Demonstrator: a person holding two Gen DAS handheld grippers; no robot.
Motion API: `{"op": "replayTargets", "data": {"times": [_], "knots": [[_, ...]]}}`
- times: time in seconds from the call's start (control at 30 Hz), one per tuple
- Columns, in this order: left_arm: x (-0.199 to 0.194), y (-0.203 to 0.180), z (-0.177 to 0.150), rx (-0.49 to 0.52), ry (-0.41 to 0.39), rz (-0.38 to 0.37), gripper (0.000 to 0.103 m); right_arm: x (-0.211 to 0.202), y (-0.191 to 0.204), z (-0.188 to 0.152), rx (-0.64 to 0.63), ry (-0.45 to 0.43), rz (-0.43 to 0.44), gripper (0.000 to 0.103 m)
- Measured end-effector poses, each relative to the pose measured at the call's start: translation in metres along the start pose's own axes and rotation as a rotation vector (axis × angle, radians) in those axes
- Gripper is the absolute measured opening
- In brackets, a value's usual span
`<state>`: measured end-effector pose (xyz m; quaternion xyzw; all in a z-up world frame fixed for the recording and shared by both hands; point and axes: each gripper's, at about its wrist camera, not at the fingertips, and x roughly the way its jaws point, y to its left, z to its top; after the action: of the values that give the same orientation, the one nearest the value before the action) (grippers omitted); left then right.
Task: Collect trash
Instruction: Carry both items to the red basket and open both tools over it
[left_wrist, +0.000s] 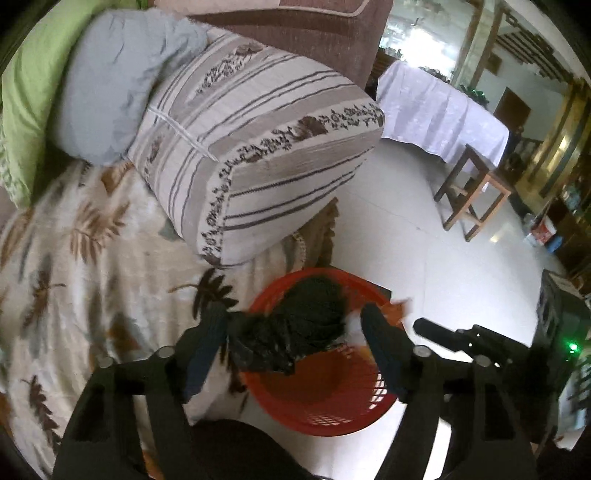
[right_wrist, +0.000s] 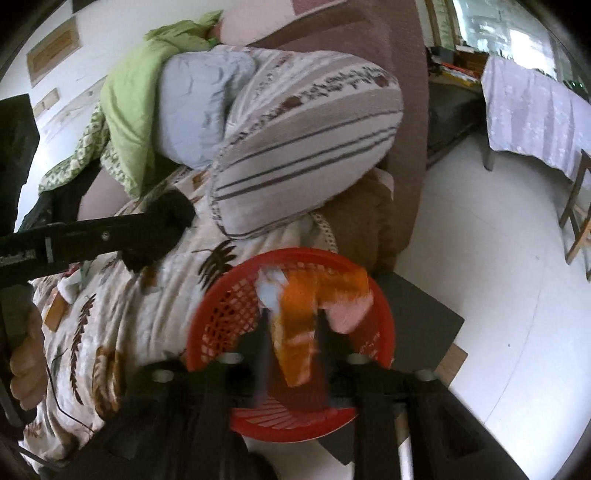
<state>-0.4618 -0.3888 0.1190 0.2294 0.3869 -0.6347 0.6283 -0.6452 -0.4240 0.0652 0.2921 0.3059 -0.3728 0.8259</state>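
The crumpled black plastic bag (left_wrist: 295, 325) hangs between the jaws of the left gripper (left_wrist: 295, 347), right above the round red plastic mesh basket (left_wrist: 343, 417) that sits on the white tiled floor (left_wrist: 424, 236) at the near edge of the bed with the leaf-print cover (left_wrist: 74, 266). The jaws stand wide, and its pads do not seem to press the bag, so I judge it is being let go. In the right wrist view the orange and white wrapper (right_wrist: 299, 325), its long axis running away along the fingers, lies between the parted jaws of the right gripper (right_wrist: 291, 347), blurred, directly over the same basket; whether the pads touch it I cannot tell. Both pieces lie straight below-ahead of their jaws, so dropping needs no sideways reach. Farther off rests a striped grey and white pillow (left_wrist: 258, 147)
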Motion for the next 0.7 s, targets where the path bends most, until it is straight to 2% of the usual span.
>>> {"op": "replayTargets", "data": {"times": [0.07,0.1,0.27,0.47,0.7], "knots": [[-0.002,0.003,-0.001,-0.001,-0.017,0.013,0.083,0.0,-0.001,0.0,0.012,-0.013,-0.002,0.068],[-0.005,0.003,-0.002,0.001,-0.025,0.026,0.087,-0.001,-0.001,0.0,0.008,-0.019,-0.002,0.068],[-0.021,0.016,-0.009,-0.019,-0.045,0.087,0.087,0.002,0.007,0.005,-0.005,-0.021,-0.004,0.068],[-0.054,0.032,-0.028,-0.012,-0.08,0.238,0.087,0.0,0.027,0.006,-0.022,-0.024,0.017,0.068],[-0.109,0.092,-0.068,-0.157,-0.127,0.382,0.088,0.007,0.082,0.01,-0.103,-0.005,0.094,0.068]]}}
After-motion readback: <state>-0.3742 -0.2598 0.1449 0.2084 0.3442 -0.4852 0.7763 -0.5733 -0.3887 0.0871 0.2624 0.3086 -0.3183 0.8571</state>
